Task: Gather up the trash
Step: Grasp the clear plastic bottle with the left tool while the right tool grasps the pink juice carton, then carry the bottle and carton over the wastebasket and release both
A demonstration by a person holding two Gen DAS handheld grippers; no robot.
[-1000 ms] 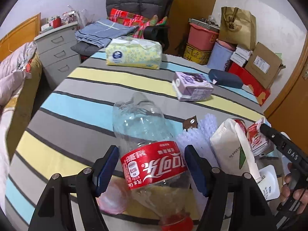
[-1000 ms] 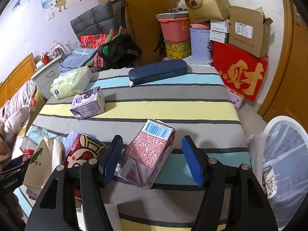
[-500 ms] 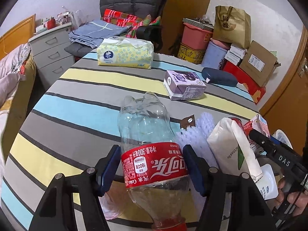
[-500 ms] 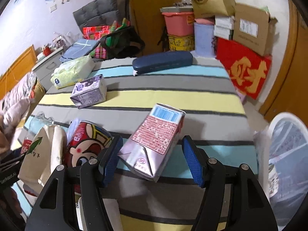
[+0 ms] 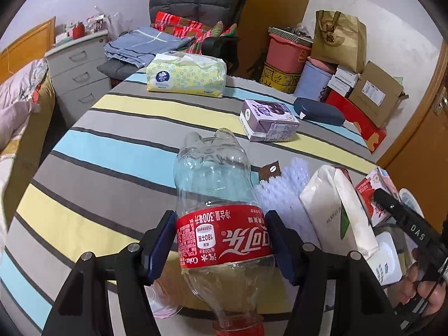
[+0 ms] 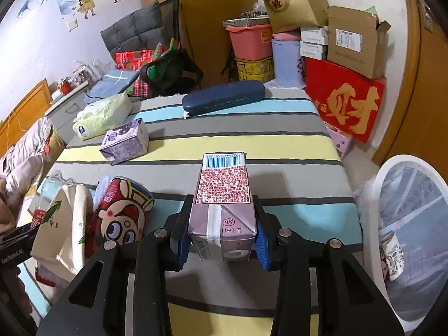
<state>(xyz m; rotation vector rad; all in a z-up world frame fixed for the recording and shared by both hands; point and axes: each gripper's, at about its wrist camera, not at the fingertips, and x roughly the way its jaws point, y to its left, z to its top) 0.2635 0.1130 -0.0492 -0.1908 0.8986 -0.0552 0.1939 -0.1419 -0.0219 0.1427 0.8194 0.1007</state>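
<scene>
blue-padded jaws close: left on bottle (image 5: 221,212), right on carton (image 6: 224,204).

Milk carton (image 6: 222,210) between closing gripper (image 6: 222,242) jaws

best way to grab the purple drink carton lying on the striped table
Take the purple carton across its two long flat side faces, coming from above. It lies flat on its broad face, clear of the tissue pack and glasses case, so the narrow width suits a gripper.
</scene>
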